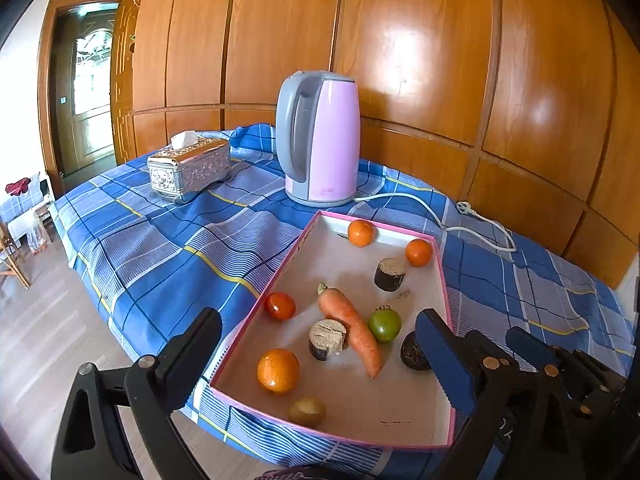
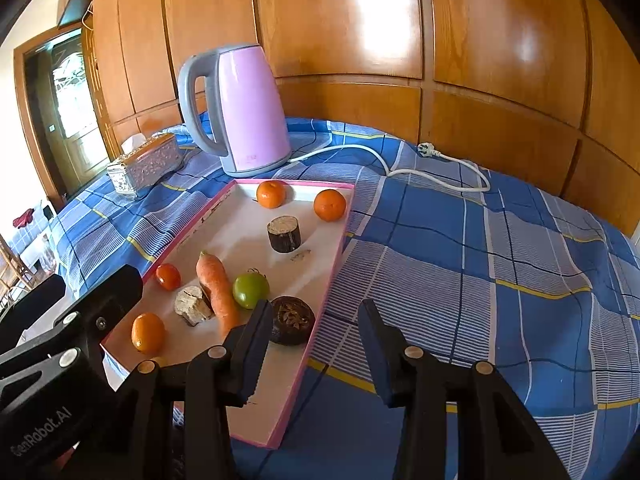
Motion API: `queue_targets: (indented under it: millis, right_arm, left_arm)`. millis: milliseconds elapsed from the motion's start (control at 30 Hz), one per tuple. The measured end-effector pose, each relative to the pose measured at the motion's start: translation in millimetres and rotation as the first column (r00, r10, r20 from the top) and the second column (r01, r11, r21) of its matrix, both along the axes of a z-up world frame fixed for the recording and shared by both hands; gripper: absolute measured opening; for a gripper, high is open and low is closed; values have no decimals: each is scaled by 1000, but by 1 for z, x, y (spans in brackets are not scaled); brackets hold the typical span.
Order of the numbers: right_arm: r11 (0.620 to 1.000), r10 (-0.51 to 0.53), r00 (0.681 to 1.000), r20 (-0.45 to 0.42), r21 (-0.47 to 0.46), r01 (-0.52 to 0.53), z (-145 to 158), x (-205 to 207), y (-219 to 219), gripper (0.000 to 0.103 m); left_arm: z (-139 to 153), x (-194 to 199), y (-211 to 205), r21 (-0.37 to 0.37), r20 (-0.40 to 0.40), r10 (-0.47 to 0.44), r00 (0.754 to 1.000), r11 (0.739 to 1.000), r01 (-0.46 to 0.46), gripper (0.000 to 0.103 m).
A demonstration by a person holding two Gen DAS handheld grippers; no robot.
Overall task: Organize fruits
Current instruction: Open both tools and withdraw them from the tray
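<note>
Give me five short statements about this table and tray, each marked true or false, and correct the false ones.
1. The carrot lies inside the pink-edged tray. True.
2. The kettle stands inside the tray. False: it stands on the checked cloth beyond the tray's far edge.
3. The left gripper holds an orange. False: its jaws stand wide apart with nothing pressed between them; the near orange lies on the tray floor.
4. The green tomato sits right beside the carrot. True.
5. The kettle's plug is in a wall socket. False: it lies loose on the cloth.
</note>
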State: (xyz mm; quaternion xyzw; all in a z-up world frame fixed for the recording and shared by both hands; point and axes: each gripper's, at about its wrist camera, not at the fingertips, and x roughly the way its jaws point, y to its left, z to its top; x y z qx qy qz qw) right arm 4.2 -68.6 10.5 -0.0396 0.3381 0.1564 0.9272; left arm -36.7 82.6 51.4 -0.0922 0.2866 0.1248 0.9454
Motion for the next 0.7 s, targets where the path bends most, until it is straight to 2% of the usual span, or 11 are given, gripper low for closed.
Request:
queue_targets:
  millis: [700]
  right_arm:
    - [1000,9,1000,1,-8,-9,0,-3,6,45]
  left_arm:
    - [2,-2,1,-3,5,6,1000,1000,-6,100]
